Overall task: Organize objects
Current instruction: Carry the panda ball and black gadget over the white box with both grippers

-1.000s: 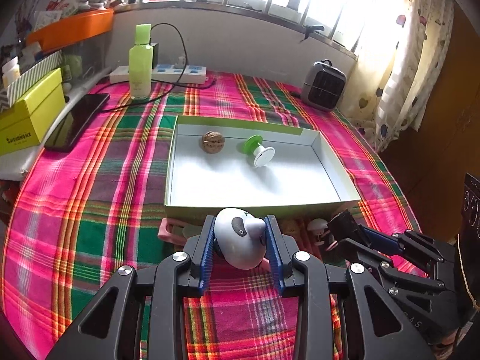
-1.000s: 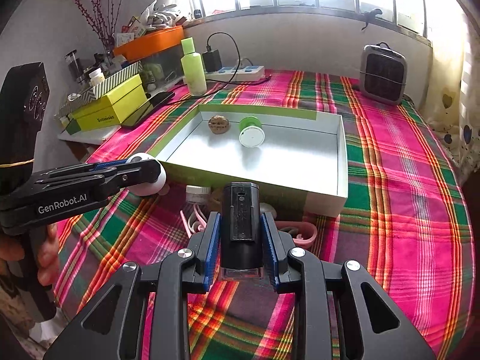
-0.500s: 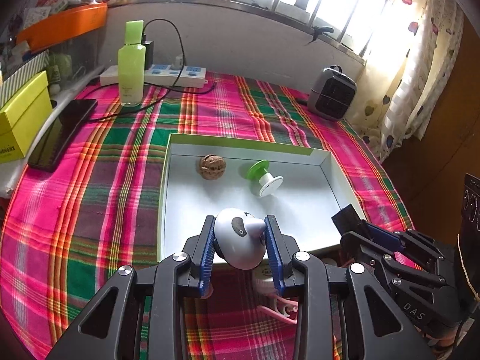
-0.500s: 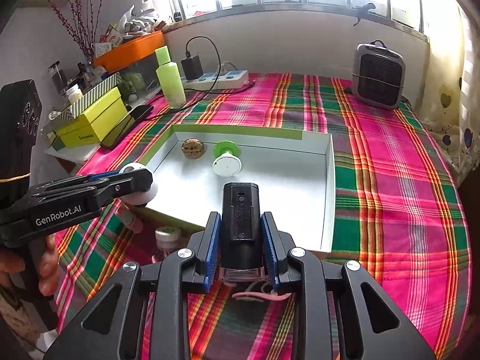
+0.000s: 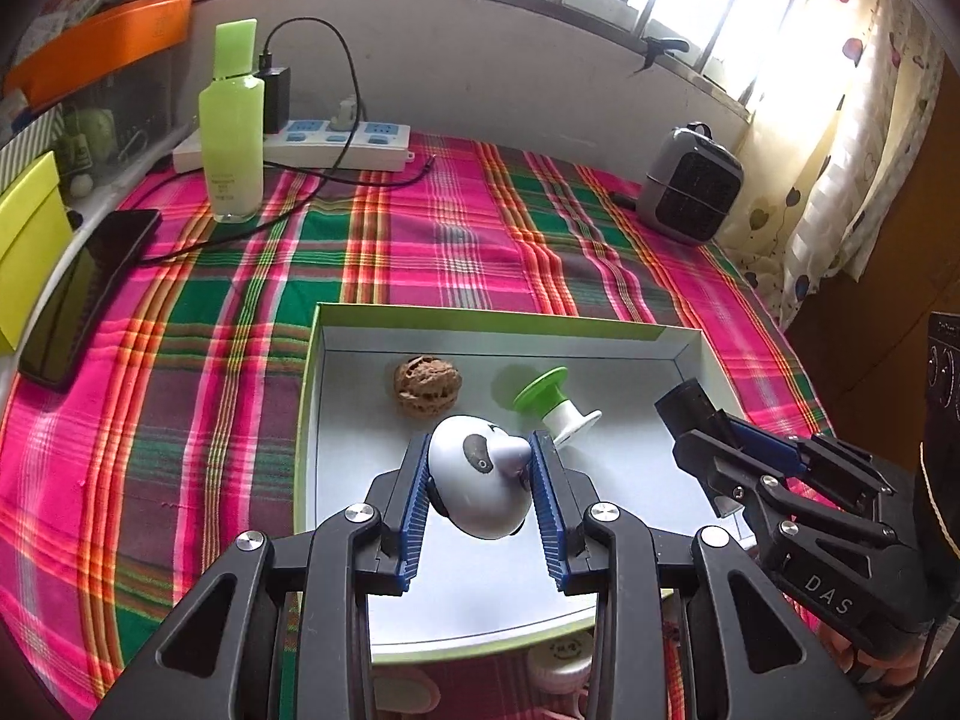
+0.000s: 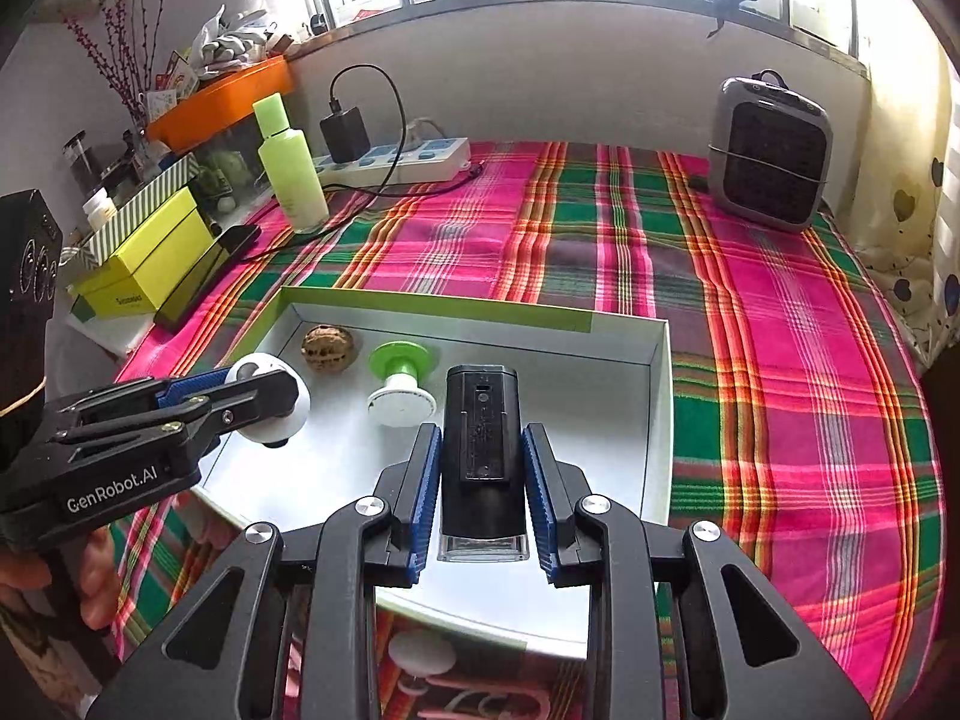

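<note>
Jar (image 5: 561,663) below white tray (image 5: 480,648) shows only partly.

"GenRobot.AI" in white on the black left gripper (image 6: 264,405) body. "DAS" on the black right gripper (image 5: 690,414) arm. Print on the yellow-green cardboard box (image 6: 147,267) unreadable.
</note>
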